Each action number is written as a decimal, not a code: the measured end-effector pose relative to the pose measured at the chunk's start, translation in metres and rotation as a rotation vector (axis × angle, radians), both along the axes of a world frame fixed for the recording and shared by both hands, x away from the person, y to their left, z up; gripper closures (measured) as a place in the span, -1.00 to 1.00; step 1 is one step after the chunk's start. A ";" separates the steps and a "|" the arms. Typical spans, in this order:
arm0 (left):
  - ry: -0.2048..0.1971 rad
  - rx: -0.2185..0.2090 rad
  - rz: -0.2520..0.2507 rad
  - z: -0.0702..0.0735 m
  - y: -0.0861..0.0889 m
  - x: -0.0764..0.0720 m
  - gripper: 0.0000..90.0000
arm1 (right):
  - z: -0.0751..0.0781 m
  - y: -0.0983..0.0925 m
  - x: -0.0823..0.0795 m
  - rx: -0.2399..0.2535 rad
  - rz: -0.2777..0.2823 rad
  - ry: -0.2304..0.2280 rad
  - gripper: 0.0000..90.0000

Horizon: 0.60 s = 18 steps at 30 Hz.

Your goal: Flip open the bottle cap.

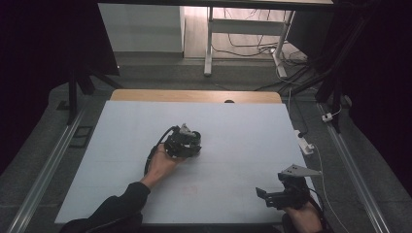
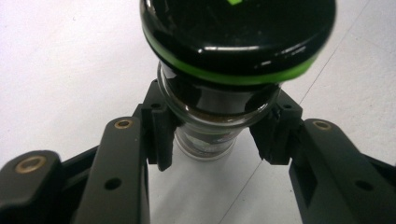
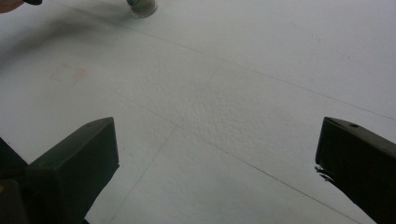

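The left gripper (image 2: 212, 135) is clamped on the neck of a glass jar (image 2: 205, 140), its pads pressing the glass just below the black lid (image 2: 238, 32) with a green band; the jar lies straight ahead of the jaws, its long axis upright, its base seemingly on or barely above the white table (image 1: 243, 126); seen from above, this gripper sits near the table's middle, so the left hand (image 1: 160, 167) is by far the nearer; the right gripper (image 3: 215, 154) rests well apart at the near right corner, jaws spread wide over bare tabletop with nothing between them; count: one jar, one lid, two grippers.
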<state>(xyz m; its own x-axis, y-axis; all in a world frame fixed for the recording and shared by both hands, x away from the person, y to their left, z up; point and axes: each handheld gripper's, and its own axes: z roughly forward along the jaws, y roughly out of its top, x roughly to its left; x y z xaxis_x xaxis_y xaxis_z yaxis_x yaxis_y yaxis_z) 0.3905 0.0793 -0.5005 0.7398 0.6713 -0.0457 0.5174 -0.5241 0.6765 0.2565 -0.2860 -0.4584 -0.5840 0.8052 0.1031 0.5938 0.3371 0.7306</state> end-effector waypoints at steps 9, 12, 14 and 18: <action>-0.004 -0.010 -0.006 -0.001 0.001 0.000 0.19 | 0.003 0.002 -0.001 0.011 0.015 -0.011 -1.00; -0.008 -0.016 -0.012 -0.002 0.002 0.001 0.19 | 0.006 0.004 -0.001 0.024 0.023 -0.021 -1.00; -0.012 -0.019 -0.018 -0.003 0.003 0.001 0.19 | 0.008 0.005 0.000 0.032 0.033 -0.028 -1.00; -0.015 -0.019 -0.023 -0.003 0.003 0.001 0.19 | 0.011 0.010 0.002 0.054 0.079 -0.027 -1.00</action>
